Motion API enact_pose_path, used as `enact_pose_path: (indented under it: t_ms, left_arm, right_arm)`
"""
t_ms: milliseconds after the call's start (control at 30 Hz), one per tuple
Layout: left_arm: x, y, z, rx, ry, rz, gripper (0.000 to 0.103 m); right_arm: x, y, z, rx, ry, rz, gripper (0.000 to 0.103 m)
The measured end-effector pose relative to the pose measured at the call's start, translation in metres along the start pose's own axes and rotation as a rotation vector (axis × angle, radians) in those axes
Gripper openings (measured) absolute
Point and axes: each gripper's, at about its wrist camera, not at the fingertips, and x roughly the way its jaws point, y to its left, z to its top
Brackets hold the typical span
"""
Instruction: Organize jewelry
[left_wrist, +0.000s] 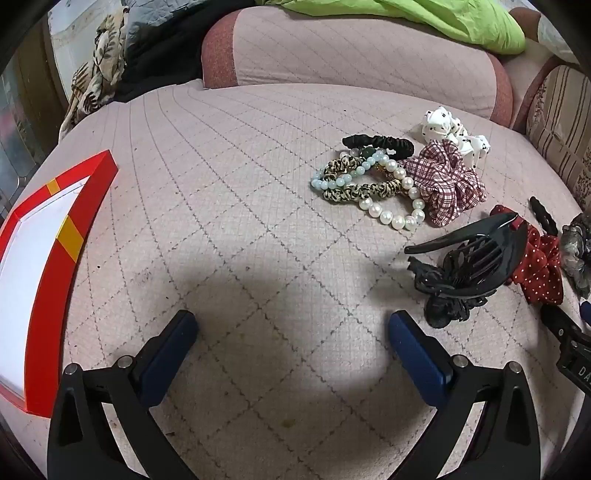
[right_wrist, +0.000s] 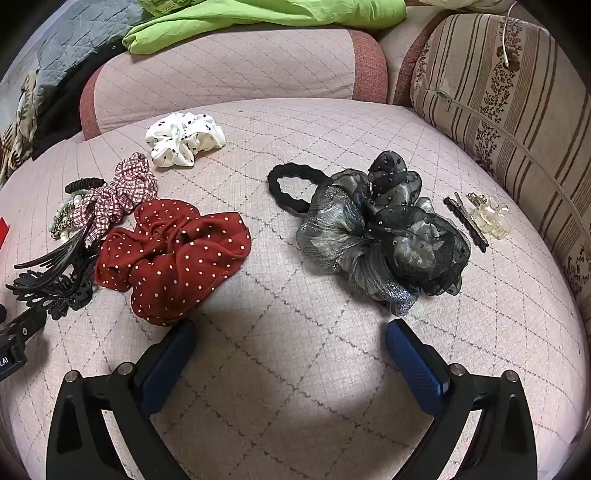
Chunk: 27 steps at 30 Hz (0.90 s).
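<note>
Left wrist view, as I read it: left gripper jaws wide, nothing held. Landmark: pearl bracelet. Red box well apart on its left; plaid scrunchie touching its right; black claw clip near, toward me. Right gripper jaws wide, nothing held, with red dotted scrunchie and grey organza bow on the quilted cushion.

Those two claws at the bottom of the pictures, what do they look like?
The left claw and right claw look alike: two black angular plastic arms with silver rivets, each ending in a flat dark-blue textured pad. No cables or sleeves show.
</note>
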Motion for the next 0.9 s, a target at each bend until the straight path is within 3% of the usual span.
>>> enact_pose_path:
  t_ms: [367, 433, 900]
  left_arm:
    - [0.004, -0.020, 0.004, 0.005, -0.008, 0.005, 0.103]
    - [-0.001, 0.004, 0.000, -0.014, -0.012, -0.020, 0.103]
    - [-0.001, 0.005, 0.000, -0.016, -0.012, -0.022, 0.103]
  right_arm:
    - [0.000, 0.000, 0.000, 0.001, 0.007, 0.002, 0.103]
    - [0.000, 0.000, 0.000, 0.001, 0.008, 0.001, 0.103]
    - [0.003, -0.006, 0.000, 0.001, 0.008, 0.001, 0.103]
